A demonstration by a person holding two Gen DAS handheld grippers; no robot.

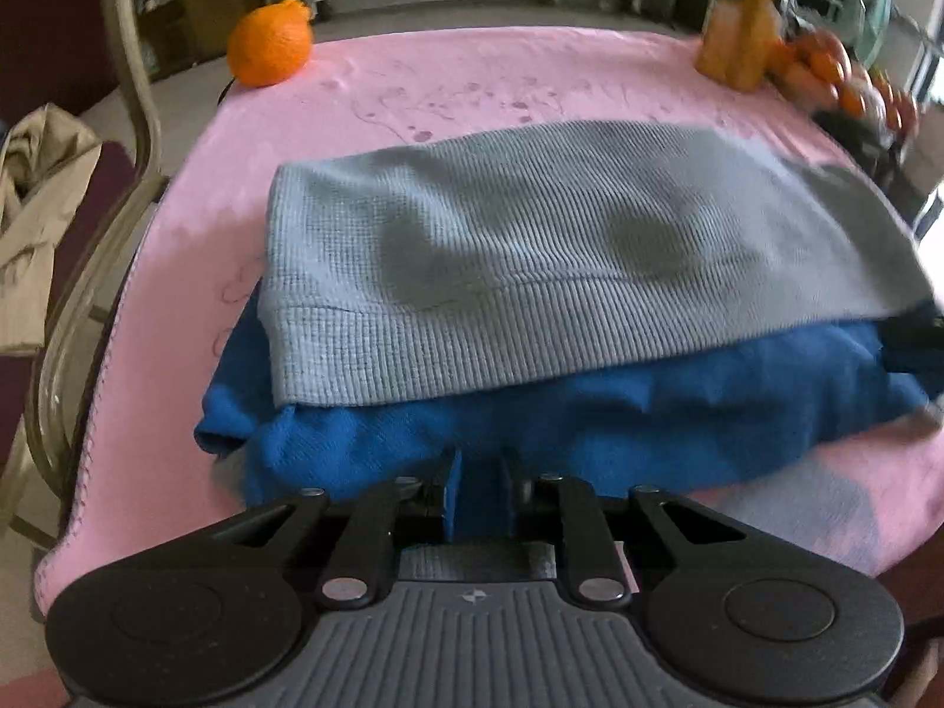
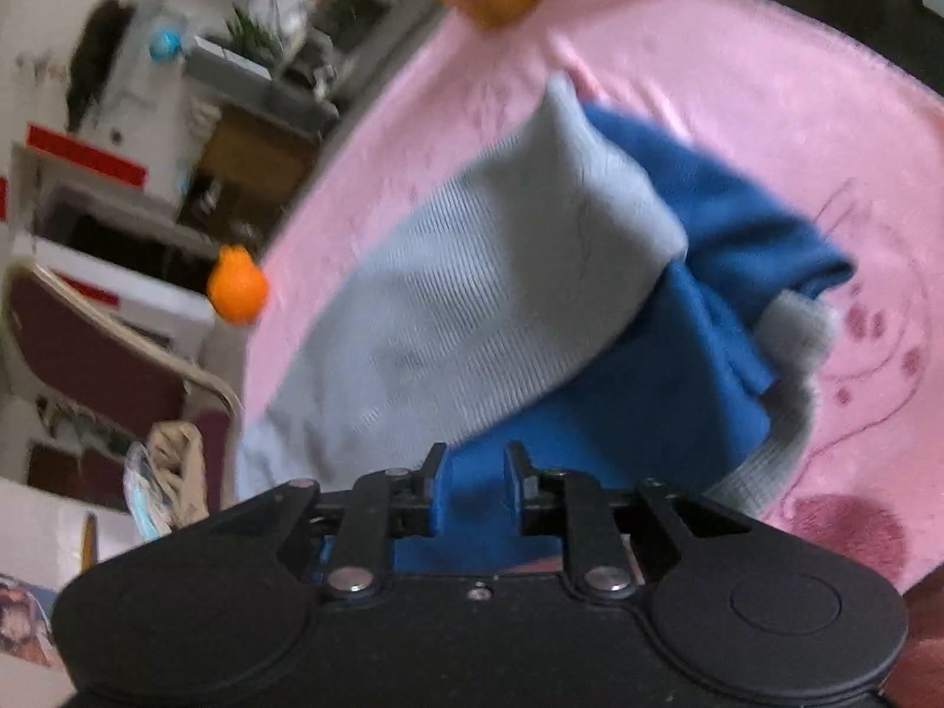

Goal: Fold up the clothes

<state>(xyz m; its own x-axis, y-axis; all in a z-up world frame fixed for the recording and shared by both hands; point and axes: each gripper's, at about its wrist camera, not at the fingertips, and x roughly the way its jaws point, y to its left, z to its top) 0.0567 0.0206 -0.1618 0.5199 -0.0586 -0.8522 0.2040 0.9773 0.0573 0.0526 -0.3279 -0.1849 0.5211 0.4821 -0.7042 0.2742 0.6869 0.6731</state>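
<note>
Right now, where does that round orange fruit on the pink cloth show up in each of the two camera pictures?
Left wrist view: the round orange fruit sits at the upper left, on the far corner of the pink cloth.
Right wrist view: the same fruit shows at the middle left, at the cloth's edge, blurred.
Shared landmark: the grey ribbed knit garment lying on the blue garment.

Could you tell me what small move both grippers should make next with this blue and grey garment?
Probably lower the blue fabric both grippers grip (left gripper, right gripper) onto the pink cloth, since the grey layer already lies folded over it.
</note>
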